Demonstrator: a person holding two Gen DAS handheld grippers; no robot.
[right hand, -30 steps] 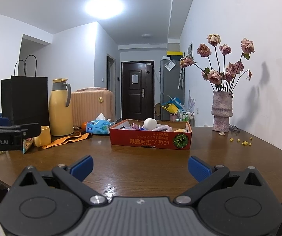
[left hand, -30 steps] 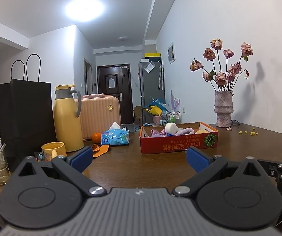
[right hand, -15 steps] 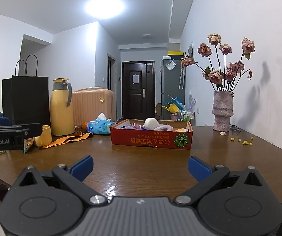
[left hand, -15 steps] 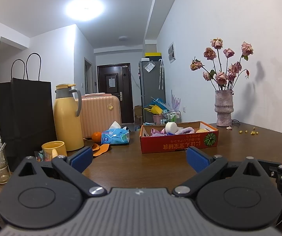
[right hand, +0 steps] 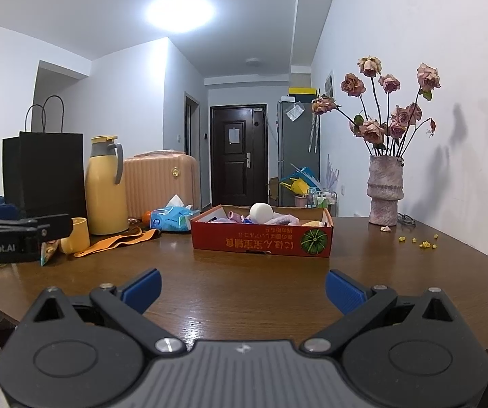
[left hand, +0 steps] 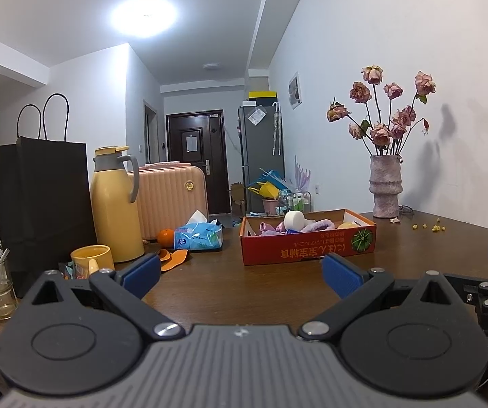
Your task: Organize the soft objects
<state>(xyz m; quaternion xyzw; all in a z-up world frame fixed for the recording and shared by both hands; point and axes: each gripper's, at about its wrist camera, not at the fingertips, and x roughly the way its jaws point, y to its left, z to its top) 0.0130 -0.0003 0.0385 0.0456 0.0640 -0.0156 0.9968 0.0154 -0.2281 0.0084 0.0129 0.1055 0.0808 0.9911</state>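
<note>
Brown wooden table [left hand: 230, 292], unchanged since a second ago. Red cardboard box [right hand: 261, 239] mid-table, long axis left-right, holding white ball [right hand: 261, 212] and pink cloths. Left gripper [left hand: 240, 273] and right gripper [right hand: 242, 289] both spread wide, empty, well short of box.

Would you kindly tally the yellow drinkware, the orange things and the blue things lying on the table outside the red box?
Yellow: 2, thermos jug and mug.
Orange: 2, fruit and band.
Blue: 1, tissue pack.
Total: 5.

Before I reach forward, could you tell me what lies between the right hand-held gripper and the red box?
Only bare table between right hand-held gripper and red box, per right wrist view.
</note>
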